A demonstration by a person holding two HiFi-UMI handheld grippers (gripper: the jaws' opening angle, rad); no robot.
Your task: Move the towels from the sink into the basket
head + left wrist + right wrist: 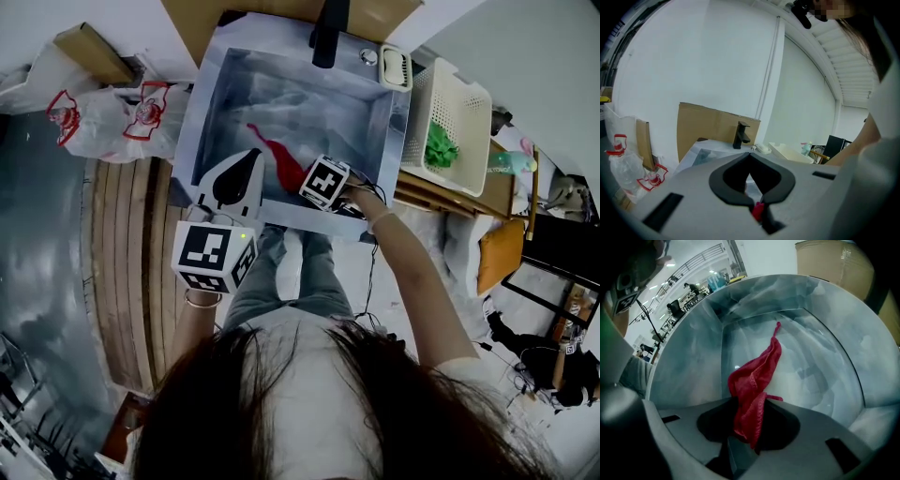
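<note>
At the left of the head view, white plastic bags (112,120) with red print lie outside the sink's left wall. The left gripper (246,159) hangs over the sink's near left corner. Its jaws are together with nothing between them. Its own view looks almost level across the rim to the black faucet (742,135), and the basin floor is out of sight there.

In the middle of the head view, the red towel (277,155) lies in the steel sink (211,103) as a long, narrow strip. Its long axis runs diagonally from a thin tip near the basin's centre, down and right, toward the near wall. In the right gripper view the same strip points up the frame, with the tip farthest away and the bunched end nearest. The right gripper (752,401) points steeply down into the basin, and its jaws are pinched on that bunched end. Folds spill over them, so the pads themselves are covered by cloth. In the head view its marker cube (325,181) hides the jaws and the towel's lower end.

Bare basin floor shows on both sides of the strip, inside four upright walls. The faucet is cut off by the top edge of the head view.

At the right, just past the sink's right wall, the white basket (464,103) stands open-topped with a green towel (439,146) inside.
</note>
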